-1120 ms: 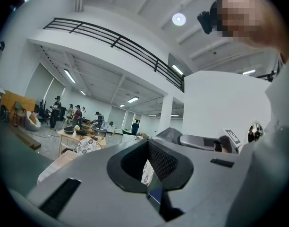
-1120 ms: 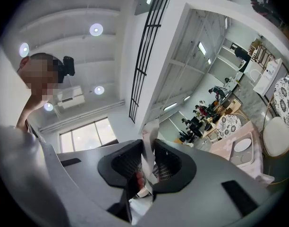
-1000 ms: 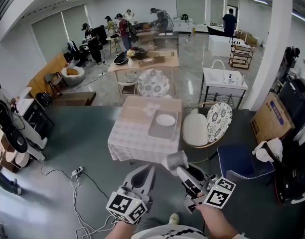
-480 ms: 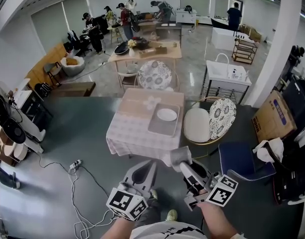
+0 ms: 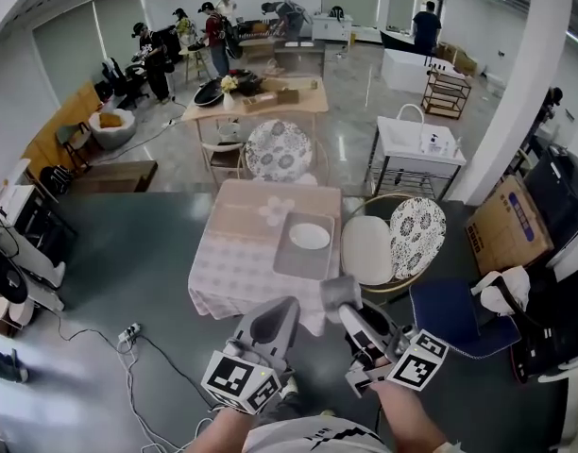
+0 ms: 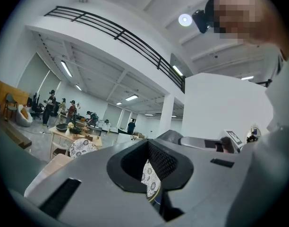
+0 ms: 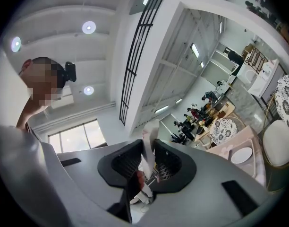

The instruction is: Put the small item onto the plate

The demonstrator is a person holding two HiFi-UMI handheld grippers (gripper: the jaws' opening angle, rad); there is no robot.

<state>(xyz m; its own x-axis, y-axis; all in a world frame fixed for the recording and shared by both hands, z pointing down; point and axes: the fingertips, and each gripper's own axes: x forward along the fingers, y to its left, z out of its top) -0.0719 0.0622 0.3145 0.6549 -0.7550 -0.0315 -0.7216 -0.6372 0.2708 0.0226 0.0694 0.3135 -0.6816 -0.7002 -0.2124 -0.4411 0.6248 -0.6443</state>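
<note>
A white plate [image 5: 310, 237] lies on a grey tray [image 5: 291, 257] on the table with the checked cloth [image 5: 234, 258], ahead of me. It shows small in the right gripper view too, as the plate [image 7: 242, 155]. My right gripper [image 5: 344, 310] is held low in front of the table's near edge, shut on a small pale item [image 5: 337, 291]. In its own view the right gripper [image 7: 149, 168] pinches this thin pale item [image 7: 148, 145] upright between the jaws. My left gripper [image 5: 273, 317] hangs beside it, shut and holding nothing; through the left gripper [image 6: 152, 186] a patterned chair back shows.
A white round seat [image 5: 367, 250] and a patterned cushion [image 5: 417, 234] stand right of the table, a patterned chair [image 5: 278, 149] behind it. A blue chair [image 5: 450, 311], a cardboard box [image 5: 504, 226] and a floor power strip [image 5: 128, 331] are nearby. People work at a far table.
The view has moved forward, so the table and tray sit a little nearer and lower. Both grippers keep their pose; the right one still holds the pale item.
</note>
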